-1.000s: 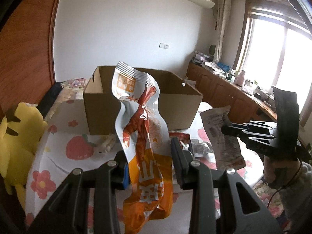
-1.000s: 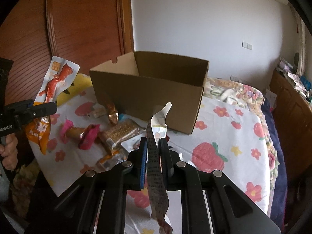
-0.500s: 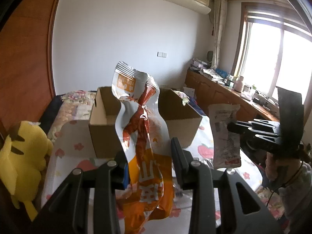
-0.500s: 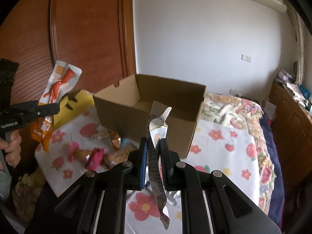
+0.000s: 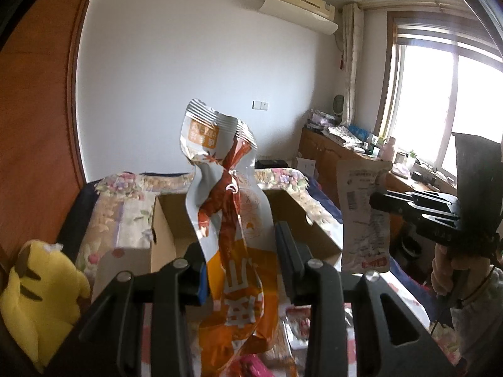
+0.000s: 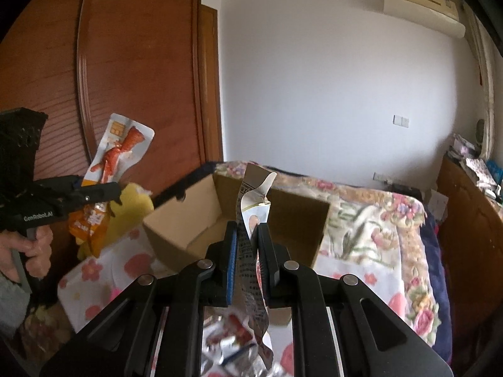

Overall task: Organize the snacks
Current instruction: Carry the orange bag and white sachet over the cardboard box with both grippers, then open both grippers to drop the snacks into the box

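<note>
The left gripper [image 5: 240, 260] clamps one crinkled, glossy orange-and-white snack pouch [image 5: 231, 220], held upright. The right gripper [image 6: 246, 262] pinches one thin, flat white printed packet [image 6: 251, 251], seen edge-on. Beyond both sits one open brown cardboard box [image 6: 292, 220] on a floral sheet [image 6: 371, 220]. One yellow plush toy [image 5: 34, 295] lies at the near left.
</note>
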Tool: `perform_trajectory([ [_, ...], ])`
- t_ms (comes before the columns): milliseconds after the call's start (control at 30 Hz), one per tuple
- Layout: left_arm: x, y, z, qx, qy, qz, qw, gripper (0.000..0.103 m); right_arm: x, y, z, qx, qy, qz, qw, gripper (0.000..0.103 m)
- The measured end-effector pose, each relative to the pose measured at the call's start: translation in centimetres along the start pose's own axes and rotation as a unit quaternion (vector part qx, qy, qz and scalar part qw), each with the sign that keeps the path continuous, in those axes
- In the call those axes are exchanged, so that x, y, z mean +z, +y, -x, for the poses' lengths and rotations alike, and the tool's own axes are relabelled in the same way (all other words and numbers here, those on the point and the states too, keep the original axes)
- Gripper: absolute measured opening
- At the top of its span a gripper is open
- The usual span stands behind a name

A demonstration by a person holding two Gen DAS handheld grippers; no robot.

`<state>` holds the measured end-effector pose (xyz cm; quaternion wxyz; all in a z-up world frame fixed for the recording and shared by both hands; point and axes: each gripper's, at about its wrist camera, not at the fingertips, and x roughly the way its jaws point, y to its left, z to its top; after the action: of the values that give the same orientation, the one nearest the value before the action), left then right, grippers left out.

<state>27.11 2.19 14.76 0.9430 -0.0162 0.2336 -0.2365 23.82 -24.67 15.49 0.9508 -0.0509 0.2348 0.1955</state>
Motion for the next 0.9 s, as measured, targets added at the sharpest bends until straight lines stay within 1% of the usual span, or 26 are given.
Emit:
perform_trajectory([
  [167, 1.9, 0.7, -3.2, -0.002, -0.001, -0.005, 1.0000, 0.033, 2.6, -0.5, -2.9, 0.001, -0.003, 0.002, 1.000, 0.010],
  [300, 1.9, 0.9, -6.6, -0.007, 0.013, -0.005, 0.9999, 0.033, 3.4, -0.5, -5.7, 0.002, 0.003, 0.010, 1.000, 0.010],
  [400, 1.1, 1.3, -8.8, -0.011, 0.029, 0.000, 0.9995, 0.033, 2.8, -0.4, -7.8, 0.007, 0.015, 0.010, 1.000, 0.010],
  [567, -0.7, 1.4, -11.2, -0.009, 0.054, 0.000, 0.9985, 0.034, 1.0, -0.1, -10.6, 0.007, 0.034, 0.012, 0.999, 0.010],
  [633, -1.3, 1.2, -11.9, -0.006, 0.061, -0.002, 0.9981, 0.034, 0.6, 0.0, -11.4, 0.006, 0.042, 0.010, 0.999, 0.004],
  [667, -1.4, 1.2, -12.2, -0.003, 0.062, -0.004, 0.9981, 0.035, 0.4, 0.0, -11.7, 0.005, 0.043, 0.010, 0.999, 0.004],
  [767, -1.9, 1.1, -13.1, 0.006, 0.069, -0.004, 0.9976, 0.038, -0.2, 0.4, -12.3, 0.000, 0.049, 0.018, 0.999, 0.004],
  [833, -2.3, 1.2, -13.7, 0.017, 0.075, -0.001, 0.9970, 0.044, -0.5, 0.0, -12.9, 0.000, 0.055, 0.015, 0.998, 0.004],
  [900, -2.4, 1.2, -14.1, 0.023, 0.078, 0.003, 0.9967, 0.046, -0.9, -0.2, -13.0, 0.001, 0.058, 0.009, 0.998, 0.004],
])
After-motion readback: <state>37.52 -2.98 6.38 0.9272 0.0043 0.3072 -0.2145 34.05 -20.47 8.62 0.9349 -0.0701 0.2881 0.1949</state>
